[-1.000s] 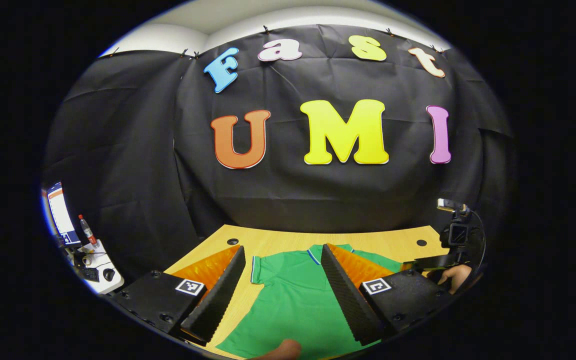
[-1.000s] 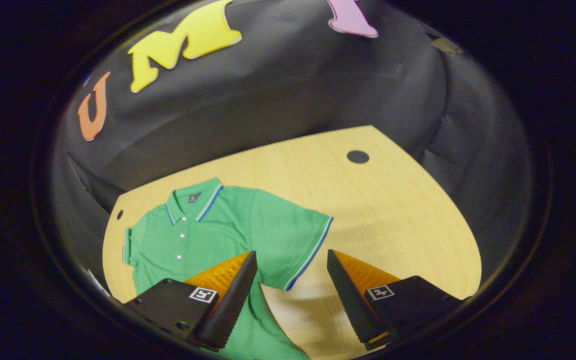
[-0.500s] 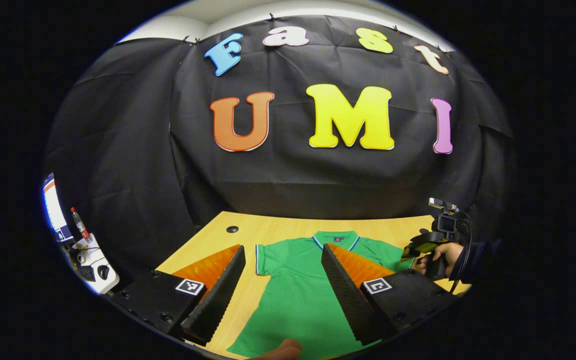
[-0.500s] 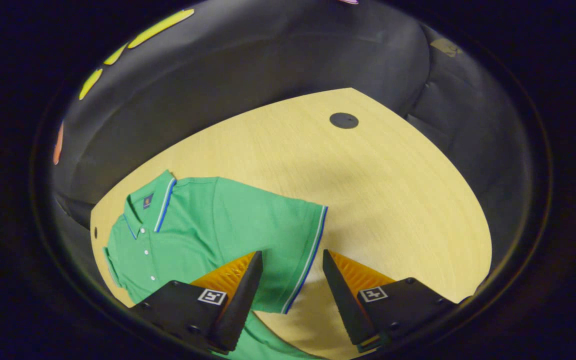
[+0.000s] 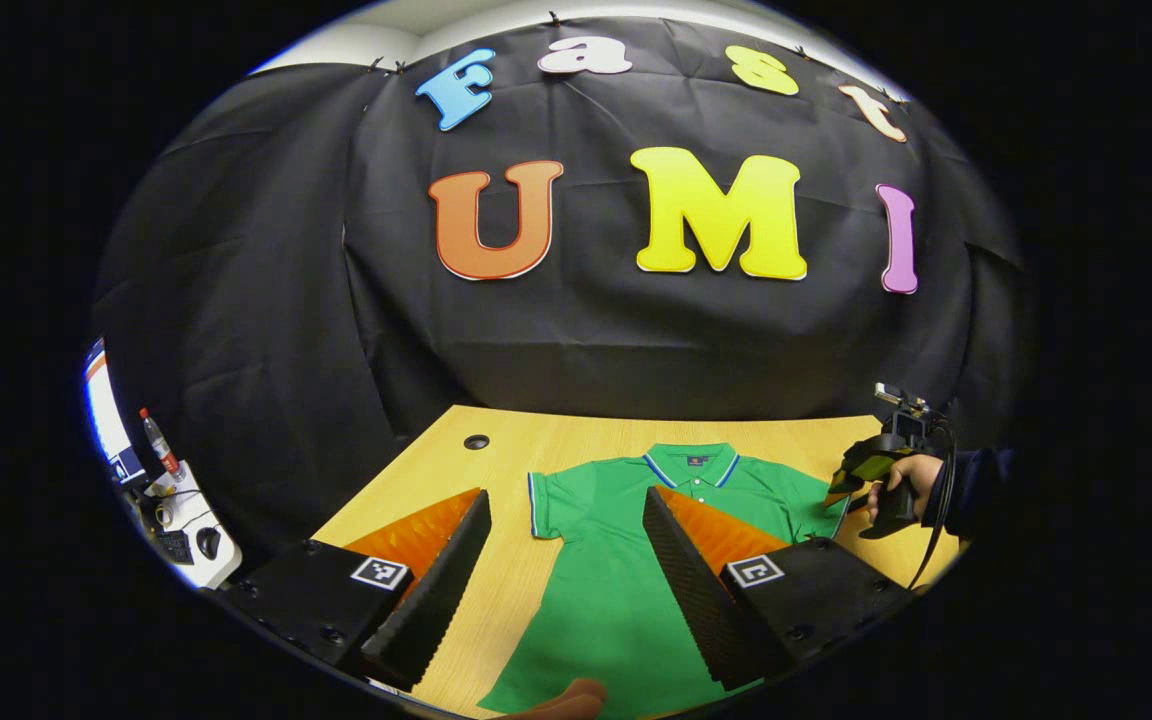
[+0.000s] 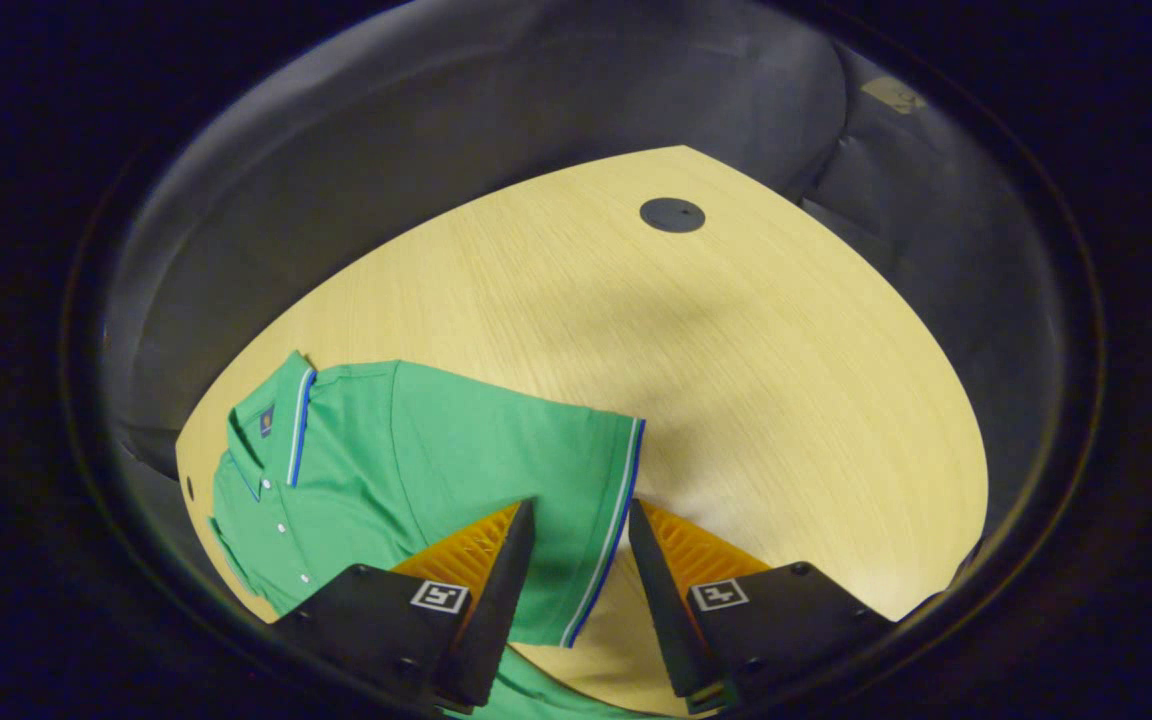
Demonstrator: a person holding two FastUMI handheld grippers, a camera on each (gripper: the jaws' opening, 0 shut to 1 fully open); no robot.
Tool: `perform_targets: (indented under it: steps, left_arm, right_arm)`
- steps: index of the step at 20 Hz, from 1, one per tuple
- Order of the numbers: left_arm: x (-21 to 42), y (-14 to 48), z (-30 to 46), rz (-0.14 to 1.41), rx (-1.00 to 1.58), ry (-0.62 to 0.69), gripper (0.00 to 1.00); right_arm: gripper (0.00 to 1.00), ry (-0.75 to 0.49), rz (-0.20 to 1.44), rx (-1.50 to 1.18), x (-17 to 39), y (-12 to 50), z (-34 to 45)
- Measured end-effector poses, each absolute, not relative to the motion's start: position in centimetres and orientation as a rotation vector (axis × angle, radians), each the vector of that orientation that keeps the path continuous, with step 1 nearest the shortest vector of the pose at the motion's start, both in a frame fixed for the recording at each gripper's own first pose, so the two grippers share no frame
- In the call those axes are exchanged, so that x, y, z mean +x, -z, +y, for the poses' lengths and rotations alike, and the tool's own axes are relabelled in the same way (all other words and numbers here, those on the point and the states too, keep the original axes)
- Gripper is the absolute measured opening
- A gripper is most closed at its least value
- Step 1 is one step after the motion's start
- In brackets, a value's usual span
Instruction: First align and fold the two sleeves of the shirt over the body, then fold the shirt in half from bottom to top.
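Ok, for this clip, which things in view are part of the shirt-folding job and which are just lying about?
Part of the job:
- green polo shirt, flat and unfolded
- its striped-cuff sleeve
- right gripper, open astride that cuff
- left gripper, open above the shirt
- wooden table

Lying about:
- bottle and monitor on a side desk
- black grommet in the tabletop

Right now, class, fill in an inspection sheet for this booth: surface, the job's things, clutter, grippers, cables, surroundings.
Surface: wooden table, with a dark round hole cover.
Job's things: green polo shirt lies flat, collar toward the wall, sleeves unfolded; the striped sleeve cuff sits between the right gripper's fingers.
Clutter: nothing seen on the table.
Grippers: left gripper open above the shirt; right gripper open, astride the cuff.
Cables: a black cable hangs from the right gripper.
Surroundings: black cloth wall; side desk with a bottle.
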State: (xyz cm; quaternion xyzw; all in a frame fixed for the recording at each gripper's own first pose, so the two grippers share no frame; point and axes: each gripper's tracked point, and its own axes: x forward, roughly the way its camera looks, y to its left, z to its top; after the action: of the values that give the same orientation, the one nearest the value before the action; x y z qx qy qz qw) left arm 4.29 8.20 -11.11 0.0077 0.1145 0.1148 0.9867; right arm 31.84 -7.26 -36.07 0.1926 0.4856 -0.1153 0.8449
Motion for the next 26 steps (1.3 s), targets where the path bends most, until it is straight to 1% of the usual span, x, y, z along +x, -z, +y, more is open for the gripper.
perform_targets:
  steps: [1,4,5,7,9,10,11,13,14,20,21,22,23,25,26]
  left_arm:
    - [4.3,11.3,8.5,0.238,0.013,-0.235,0.99]
    - [4.5,11.4,9.1,0.24,-0.01,-0.244,0.99]
    - [4.5,11.5,9.2,0.242,-0.011,-0.246,1.0]
    - [4.6,11.7,9.3,0.247,-0.012,-0.242,1.0]
    - [4.7,11.6,9.4,0.246,-0.01,-0.243,1.0]
    - [4.7,11.7,9.4,0.248,-0.011,-0.245,1.0]
    - [4.5,11.9,9.4,0.252,-0.016,-0.245,1.0]
    - [4.4,12.1,9.5,0.256,-0.02,-0.246,1.0]
    - [4.3,12.2,9.6,0.258,-0.016,-0.248,1.0]
    - [3.6,11.9,10.6,0.238,-0.001,-0.256,1.0]
    - [3.5,12.0,10.6,0.237,-0.006,-0.254,0.99]
    - [3.4,12.2,10.8,0.241,-0.013,-0.254,0.99]
    - [3.4,12.5,10.9,0.246,-0.019,-0.253,1.0]
    - [3.4,12.6,11.2,0.25,-0.024,-0.256,1.0]
    - [3.3,12.6,11.4,0.248,-0.026,-0.256,1.0]
  right_arm:
    - [0.63,0.244,1.028,0.422,32.1,36.1,-7.4]
    - [0.63,0.244,1.053,0.424,32.1,36.1,-7.8]
    - [0.51,0.278,1.06,0.408,32.2,36.3,-8.9]
    - [0.28,0.281,1.068,0.443,32.2,36.2,-8.9]
    - [0.27,0.262,1.072,0.413,32.4,36.3,-8.8]
    - [0.27,0.254,1.069,0.407,32.8,39.1,-8.7]
    - [0.12,0.252,1.069,0.385,32.3,36.3,-8.7]
    - [0.12,0.242,1.057,0.366,32.4,35.8,-8.7]
    - [0.03,0.247,1.059,0.369,32.5,36.0,-8.5]
    - [0.03,0.252,1.031,0.381,32.9,35.0,-8.6]
    - [0.0,0.245,1.017,0.381,32.8,34.3,-8.4]
    - [0.03,0.239,1.001,0.38,32.8,33.6,-8.2]
    - [0.0,0.228,0.985,0.378,32.8,32.9,-7.8]
    - [0.0,0.212,0.963,0.353,32.7,31.8,-7.3]
    - [0.02,0.195,0.953,0.348,32.6,31.1,-6.8]
